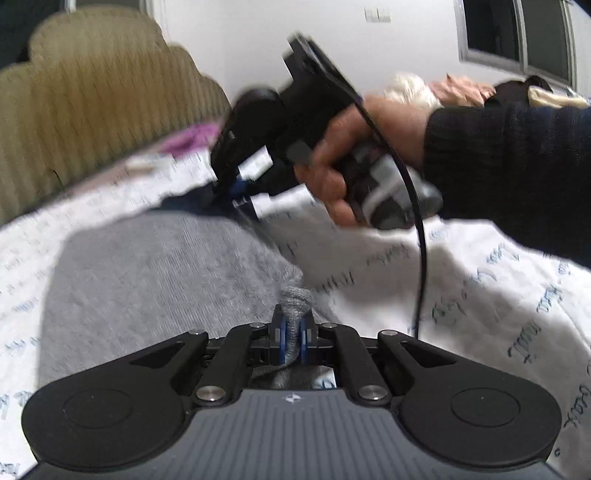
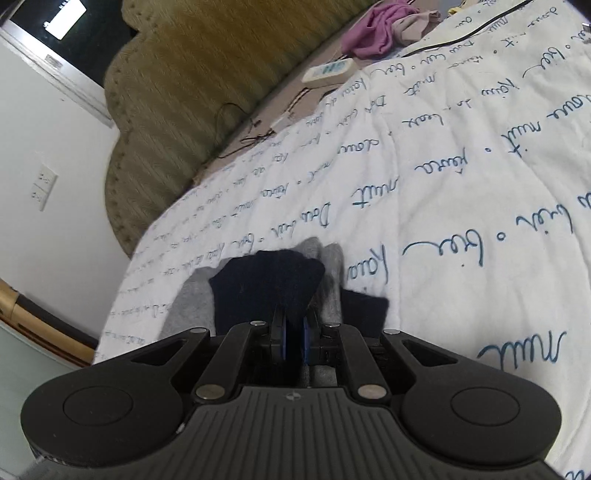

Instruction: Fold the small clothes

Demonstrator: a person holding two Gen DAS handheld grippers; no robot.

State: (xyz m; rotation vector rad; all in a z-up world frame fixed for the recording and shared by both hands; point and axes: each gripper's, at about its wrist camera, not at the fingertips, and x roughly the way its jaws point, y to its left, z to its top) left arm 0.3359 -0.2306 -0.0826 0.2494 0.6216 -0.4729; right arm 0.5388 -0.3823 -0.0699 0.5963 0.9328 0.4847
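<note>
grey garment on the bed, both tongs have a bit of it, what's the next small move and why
Probably carry both pinched ends across together to fold it: the left tongs clamp the grey garment edge, the right tongs clamp its dark end, the rest flat on the quilt.

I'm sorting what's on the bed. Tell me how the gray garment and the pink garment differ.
The gray garment lies spread on the printed white blanket near the cameras; the pink garment is bunched up far off by the olive headboard. The gray garment is being handled, its edge pinched in the left tongs; the pink garment lies untouched. The gray one has a dark navy part, pinched by the right tongs. Both are soft cloth.
</note>
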